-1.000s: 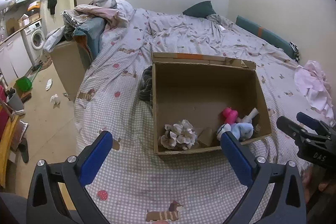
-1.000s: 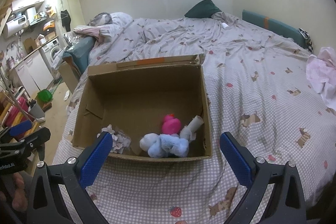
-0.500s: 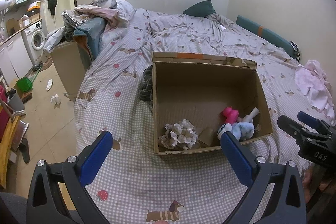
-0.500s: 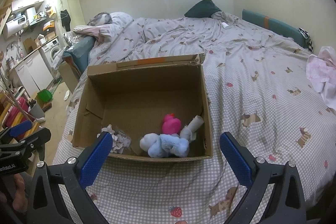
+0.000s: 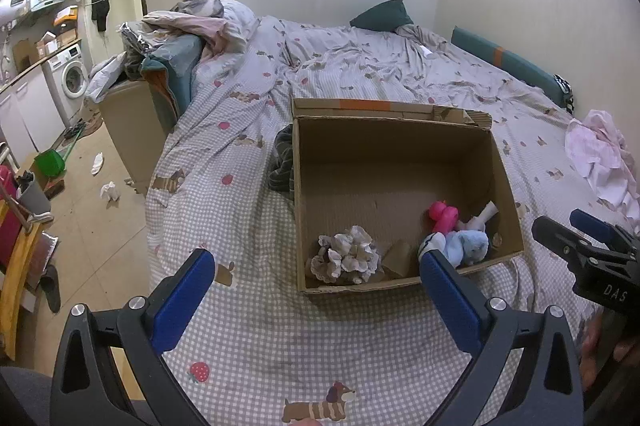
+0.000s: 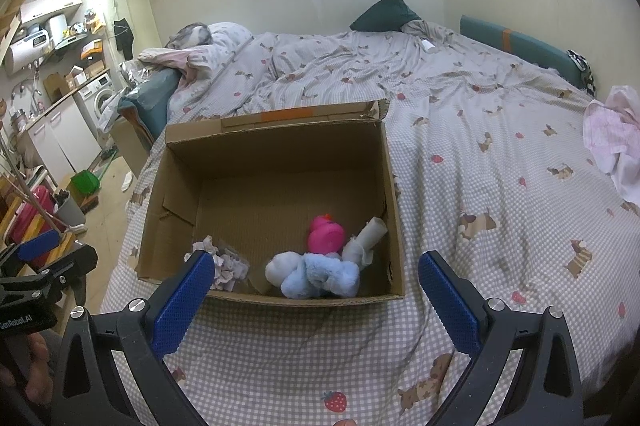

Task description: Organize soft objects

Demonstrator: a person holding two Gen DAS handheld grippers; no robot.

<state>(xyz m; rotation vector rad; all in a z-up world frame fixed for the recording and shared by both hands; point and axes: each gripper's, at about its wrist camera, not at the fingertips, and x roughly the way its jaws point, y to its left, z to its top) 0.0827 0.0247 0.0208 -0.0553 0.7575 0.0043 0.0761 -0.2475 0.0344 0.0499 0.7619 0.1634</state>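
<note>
No shift since prior: 2 grippers agape.

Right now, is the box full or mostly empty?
Mostly empty: the box holds only a few soft toys near its front wall; bare floor behind.

Soft toys in cardboard box

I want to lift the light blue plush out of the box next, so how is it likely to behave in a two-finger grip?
The light blue plush looks fluffy and slumped against the cardboard box wall, so it will probably squash and droop rather than hold shape. It seems light for its bulk. It leans on the pink toy, which may shift when the plush is lifted.
</note>
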